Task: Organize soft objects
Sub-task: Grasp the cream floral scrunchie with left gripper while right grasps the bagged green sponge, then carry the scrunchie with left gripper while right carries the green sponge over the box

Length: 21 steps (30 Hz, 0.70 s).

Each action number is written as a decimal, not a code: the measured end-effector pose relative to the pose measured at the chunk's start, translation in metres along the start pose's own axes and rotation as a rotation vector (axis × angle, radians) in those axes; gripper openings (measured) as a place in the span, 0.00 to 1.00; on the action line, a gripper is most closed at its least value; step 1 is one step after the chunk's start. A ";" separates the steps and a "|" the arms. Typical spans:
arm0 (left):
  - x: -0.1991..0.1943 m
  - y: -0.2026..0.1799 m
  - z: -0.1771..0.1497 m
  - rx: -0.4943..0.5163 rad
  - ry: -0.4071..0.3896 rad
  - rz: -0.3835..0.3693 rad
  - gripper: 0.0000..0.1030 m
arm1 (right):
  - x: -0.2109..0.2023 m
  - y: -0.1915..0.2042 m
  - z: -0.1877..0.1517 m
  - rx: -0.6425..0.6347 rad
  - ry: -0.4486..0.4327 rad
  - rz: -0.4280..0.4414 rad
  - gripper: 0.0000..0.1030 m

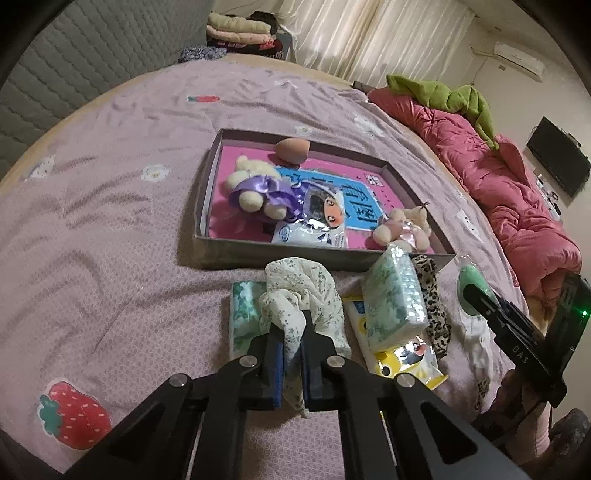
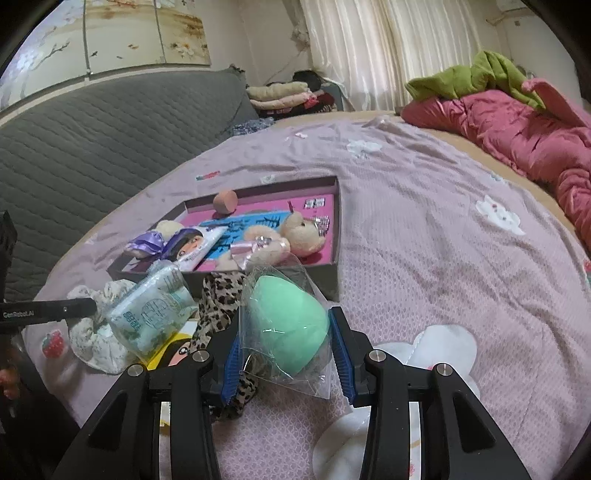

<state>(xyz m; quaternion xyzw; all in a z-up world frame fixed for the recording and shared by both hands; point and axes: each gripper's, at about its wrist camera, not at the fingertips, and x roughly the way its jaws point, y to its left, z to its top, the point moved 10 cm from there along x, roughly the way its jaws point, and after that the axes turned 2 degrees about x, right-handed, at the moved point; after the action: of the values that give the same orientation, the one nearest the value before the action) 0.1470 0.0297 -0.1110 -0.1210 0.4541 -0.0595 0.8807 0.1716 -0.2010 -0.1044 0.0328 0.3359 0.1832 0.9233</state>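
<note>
My left gripper (image 1: 293,332) is shut on a cream floral cloth (image 1: 299,291) and holds it just in front of the shallow box (image 1: 317,253). My right gripper (image 2: 286,354) is shut on a green sponge egg in a clear bag (image 2: 286,321), near the box's front corner (image 2: 325,273). The box holds a bear in purple (image 1: 255,188), an orange sponge egg (image 1: 291,149), a cartoon packet (image 1: 321,218) and a small doll (image 1: 402,229). Tissue packs (image 1: 395,302) and a leopard-print cloth (image 1: 434,306) lie on the bed before the box.
A pink quilt (image 1: 509,192) with a green blanket (image 1: 454,98) lies on the bed's right side. A grey padded headboard (image 2: 92,147) is at the left. Folded clothes (image 1: 240,31) are stacked at the back. A yellow packet (image 1: 402,358) lies under the tissue pack.
</note>
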 end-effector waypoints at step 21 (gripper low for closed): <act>-0.040 -0.035 0.050 0.035 -0.174 -0.060 0.07 | -0.015 0.014 0.022 -0.022 -0.086 0.037 0.42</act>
<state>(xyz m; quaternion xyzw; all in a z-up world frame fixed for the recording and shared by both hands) 0.1644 0.0124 -0.0422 -0.1239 0.3710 -0.0828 0.9166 0.1703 -0.1916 -0.0760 0.0365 0.2934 0.2026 0.9336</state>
